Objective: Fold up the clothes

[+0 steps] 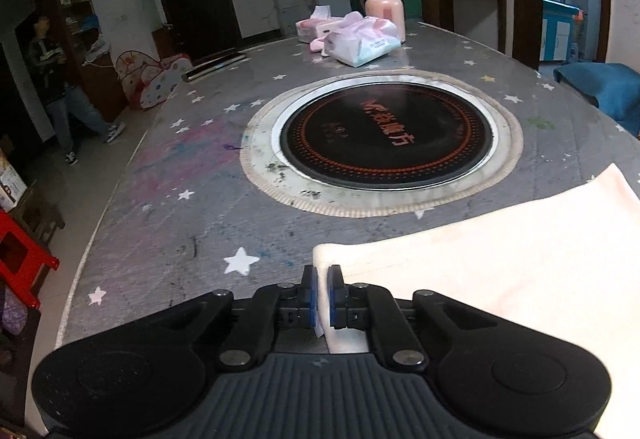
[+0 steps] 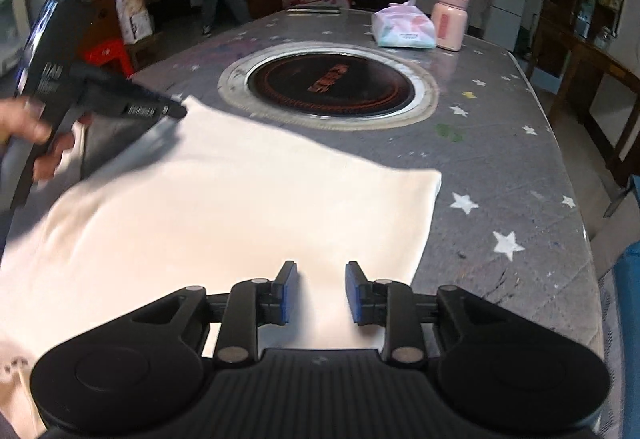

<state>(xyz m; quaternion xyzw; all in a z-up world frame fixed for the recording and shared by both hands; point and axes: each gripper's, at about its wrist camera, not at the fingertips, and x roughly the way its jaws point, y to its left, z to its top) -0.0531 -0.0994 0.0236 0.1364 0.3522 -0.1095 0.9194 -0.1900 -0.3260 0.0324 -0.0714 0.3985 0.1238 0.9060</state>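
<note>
A cream-white garment (image 2: 224, 207) lies spread flat on the grey star-patterned table (image 2: 500, 159); it also shows in the left wrist view (image 1: 500, 271). My left gripper (image 1: 322, 273) is shut on the garment's far left corner, with cloth pinched between its blue pads; it shows from the side in the right wrist view (image 2: 180, 110). My right gripper (image 2: 322, 271) is open and empty, just above the garment's near edge, left of its right corner.
A round black induction hob (image 1: 386, 141) is set in the table's middle. A tissue pack (image 2: 402, 29), a pink flask (image 2: 450, 19) and a dark flat bar (image 1: 214, 65) stand at the far end. Blue chairs (image 1: 604, 87) flank the right side. A person (image 1: 60, 87) stands at the left.
</note>
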